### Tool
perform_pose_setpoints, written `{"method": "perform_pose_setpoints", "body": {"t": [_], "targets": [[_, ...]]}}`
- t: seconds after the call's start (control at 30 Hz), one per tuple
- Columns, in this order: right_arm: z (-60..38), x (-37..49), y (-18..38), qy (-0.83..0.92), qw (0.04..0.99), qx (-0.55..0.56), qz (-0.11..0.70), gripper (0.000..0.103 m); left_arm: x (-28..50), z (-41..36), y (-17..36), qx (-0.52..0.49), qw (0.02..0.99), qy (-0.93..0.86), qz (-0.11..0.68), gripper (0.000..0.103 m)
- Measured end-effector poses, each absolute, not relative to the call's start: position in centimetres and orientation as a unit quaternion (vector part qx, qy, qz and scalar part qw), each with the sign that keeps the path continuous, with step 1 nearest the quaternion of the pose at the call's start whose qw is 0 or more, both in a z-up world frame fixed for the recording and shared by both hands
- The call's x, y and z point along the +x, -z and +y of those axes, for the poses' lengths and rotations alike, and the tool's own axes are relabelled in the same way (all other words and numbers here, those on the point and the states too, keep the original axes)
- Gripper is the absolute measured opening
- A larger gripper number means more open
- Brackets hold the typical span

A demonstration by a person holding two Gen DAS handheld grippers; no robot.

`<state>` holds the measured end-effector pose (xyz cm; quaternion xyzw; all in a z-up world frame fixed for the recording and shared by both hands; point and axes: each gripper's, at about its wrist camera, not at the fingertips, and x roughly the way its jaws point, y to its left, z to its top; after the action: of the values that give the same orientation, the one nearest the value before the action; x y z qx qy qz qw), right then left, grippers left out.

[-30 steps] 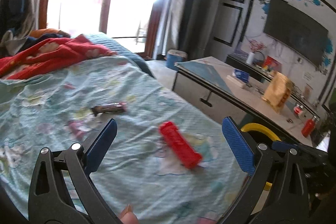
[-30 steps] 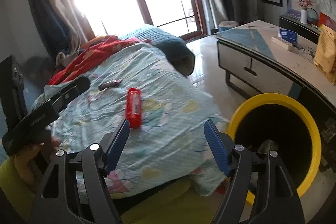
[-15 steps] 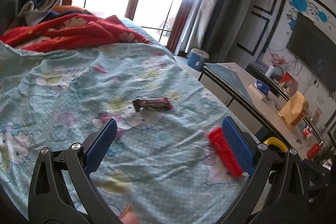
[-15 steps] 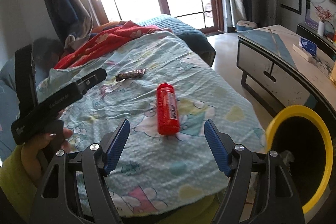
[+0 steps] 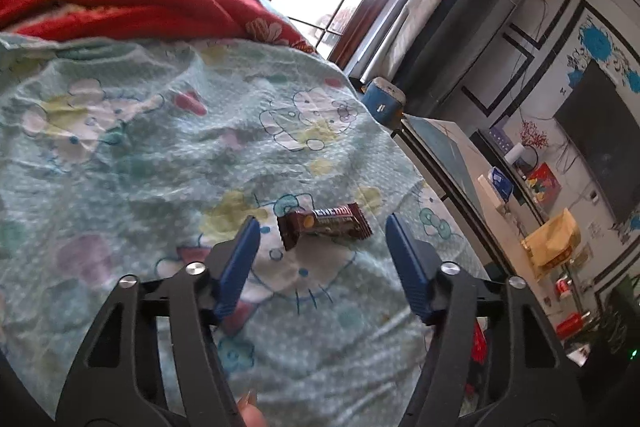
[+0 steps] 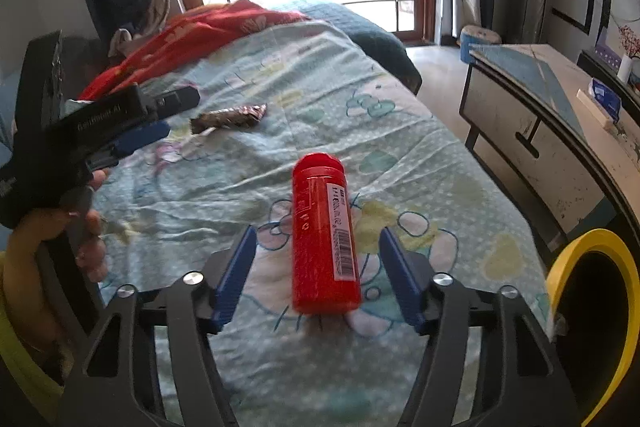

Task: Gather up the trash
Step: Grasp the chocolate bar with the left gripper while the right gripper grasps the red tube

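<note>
A brown snack wrapper [image 5: 323,225] lies on the light blue cartoon bedsheet [image 5: 160,155]. My left gripper [image 5: 322,227] is open, its blue fingers either side of the wrapper, not touching it. A red cylindrical can [image 6: 323,231] lies on the sheet. My right gripper [image 6: 318,237] is open, its fingers flanking the can without touching it. In the right wrist view the wrapper [image 6: 229,117] lies farther back, with the left gripper [image 6: 160,119] just left of it. A yellow-rimmed bin [image 6: 592,323] stands at the bed's right side.
A red patterned blanket [image 5: 132,3] is heaped at the head of the bed. A low cabinet [image 6: 552,131] stands right of the bed, with a narrow strip of floor between. A blue stool [image 5: 383,101] sits near the bright window.
Both grippers have moved forward and down over the bed. The left one now frames the wrapper, the right one now frames the red can. Both stay open.
</note>
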<state>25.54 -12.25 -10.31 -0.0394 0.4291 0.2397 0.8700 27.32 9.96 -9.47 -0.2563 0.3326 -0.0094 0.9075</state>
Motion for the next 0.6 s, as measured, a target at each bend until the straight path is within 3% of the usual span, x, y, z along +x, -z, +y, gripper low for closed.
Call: {"method": "perform_pose_setpoints", "body": {"t": [0.17,0.23,0.3,0.6], "targets": [[-11.9,26.6,11.7,-0.228,0.870,-0.041,0.436,0.045,28.7,10.3,10.6,-0.280,0.895,0.016,0.347,0.039],[-11.7,26.5,11.7,-0.233,0.870,-0.042,0.433,0.036,29.0,10.2,10.9,-0.286,0.891,0.019,0.353,0.032],[-11.4,26.1,11.7,-0.234,0.871,-0.052,0.428,0.032,29.0,9.8,11.0,-0.282,0.890,0.022,0.358,0.015],[-11.8,24.2,11.2,-0.245,0.872,-0.046,0.422,0.032,27.9,8.1,10.2,-0.247,0.898,0.044,0.363,0.011]]}}
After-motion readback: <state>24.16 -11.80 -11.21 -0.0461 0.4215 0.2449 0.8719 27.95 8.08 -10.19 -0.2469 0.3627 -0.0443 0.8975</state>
